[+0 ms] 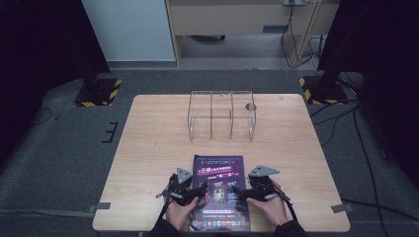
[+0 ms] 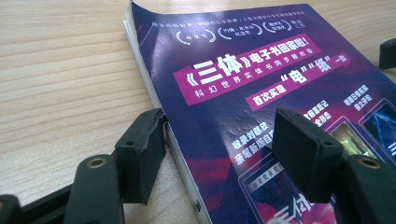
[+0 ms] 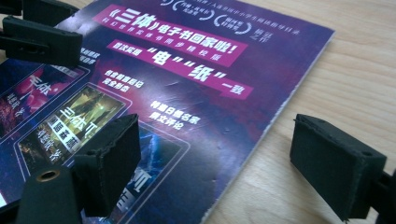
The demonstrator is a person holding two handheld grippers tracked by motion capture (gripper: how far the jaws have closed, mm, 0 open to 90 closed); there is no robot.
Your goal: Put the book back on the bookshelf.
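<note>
Where the booklet point(image 1: 218, 192) lies flat on the counter point(image 1: 148, 148), long axis running away from the person: left tongs point(image 2: 215, 144) and right tongs point(image 3: 224, 163), both apart, each straddling one long edge.

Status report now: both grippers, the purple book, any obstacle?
Left gripper open, straddling left edge of flat purple paperback book. Right gripper open, straddling its right edge. Clear wire rack beyond, apart.

I see both grippers black: left gripper point(image 1: 196, 193) and right gripper point(image 1: 239, 192) carry grey triangular plates, black cables, brass-ringed screw holes.
</note>
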